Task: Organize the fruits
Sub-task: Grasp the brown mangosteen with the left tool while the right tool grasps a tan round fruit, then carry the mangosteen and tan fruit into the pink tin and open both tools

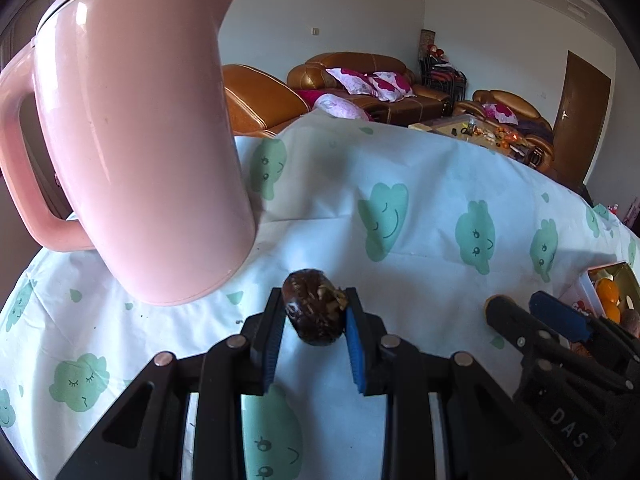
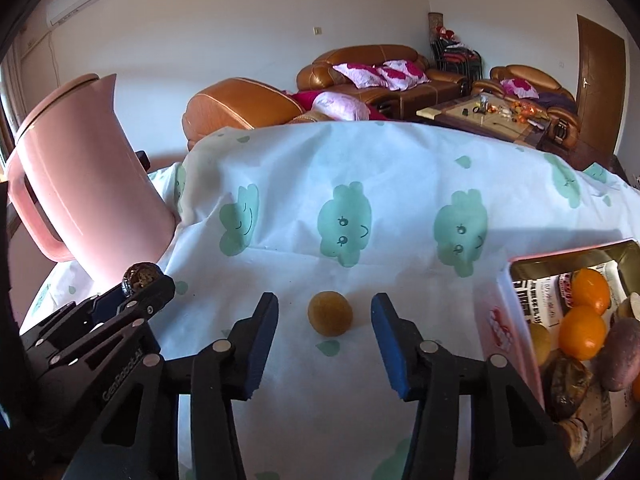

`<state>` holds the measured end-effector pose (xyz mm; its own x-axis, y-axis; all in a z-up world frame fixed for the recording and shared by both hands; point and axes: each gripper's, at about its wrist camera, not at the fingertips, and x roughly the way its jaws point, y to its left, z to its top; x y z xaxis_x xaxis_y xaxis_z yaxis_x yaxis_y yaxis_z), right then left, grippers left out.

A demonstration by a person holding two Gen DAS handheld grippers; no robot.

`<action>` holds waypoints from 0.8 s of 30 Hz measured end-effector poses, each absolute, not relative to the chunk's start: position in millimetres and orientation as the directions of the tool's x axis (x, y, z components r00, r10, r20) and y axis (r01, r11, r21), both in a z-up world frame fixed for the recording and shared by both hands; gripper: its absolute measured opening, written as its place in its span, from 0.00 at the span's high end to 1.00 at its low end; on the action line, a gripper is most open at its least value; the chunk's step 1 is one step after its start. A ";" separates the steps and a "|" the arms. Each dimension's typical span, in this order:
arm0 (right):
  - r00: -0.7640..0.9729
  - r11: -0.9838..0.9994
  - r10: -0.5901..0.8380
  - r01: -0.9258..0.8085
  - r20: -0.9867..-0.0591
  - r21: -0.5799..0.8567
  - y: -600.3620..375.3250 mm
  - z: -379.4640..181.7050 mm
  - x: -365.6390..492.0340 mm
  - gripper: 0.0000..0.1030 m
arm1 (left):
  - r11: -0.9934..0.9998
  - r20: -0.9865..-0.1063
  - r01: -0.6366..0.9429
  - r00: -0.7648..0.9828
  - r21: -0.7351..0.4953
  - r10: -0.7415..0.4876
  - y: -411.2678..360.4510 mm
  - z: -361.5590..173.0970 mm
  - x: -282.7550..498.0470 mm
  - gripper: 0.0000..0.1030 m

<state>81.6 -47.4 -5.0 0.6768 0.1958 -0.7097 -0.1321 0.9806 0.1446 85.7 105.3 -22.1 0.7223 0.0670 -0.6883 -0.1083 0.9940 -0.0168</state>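
The left claw is closed narrow on a dark brown, wrinkled, roundish fruit, just beside the tall pink plastic kettle on the desk covered with a white cloth printed with green clouds. The right claw stands wide around a small round yellow-brown fruit that lies on the cloth, its pads not touching it. The open metal box with oranges is at the right. The round fruit may roll away if one pad reaches it first, and the dark fruit looks soft, so it may slip or be crushed.
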 end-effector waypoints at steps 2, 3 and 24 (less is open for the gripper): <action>0.655 0.985 0.170 -0.126 -0.737 0.115 -41.2 -12.1 89.7 0.52 | 0.994 -0.685 -0.110 0.725 -0.004 0.078 103.6 -22.0 86.1 0.71; 0.645 0.988 0.152 -0.119 -0.749 0.098 -38.6 -16.0 92.7 0.54 | 0.994 -0.683 -0.108 0.726 -0.002 0.078 102.8 -22.1 86.3 0.71; 0.880 0.999 0.051 -0.039 -0.473 0.035 -65.3 28.5 3.8 0.72 | 0.991 -0.610 -0.085 0.782 0.099 0.128 72.6 -12.0 66.6 0.71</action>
<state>3.8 -65.3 28.5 0.8797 0.0509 -0.4728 -0.0388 0.9986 0.0354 66.6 72.6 -12.0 0.7816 0.1280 -0.6105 -0.0850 0.9914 0.0990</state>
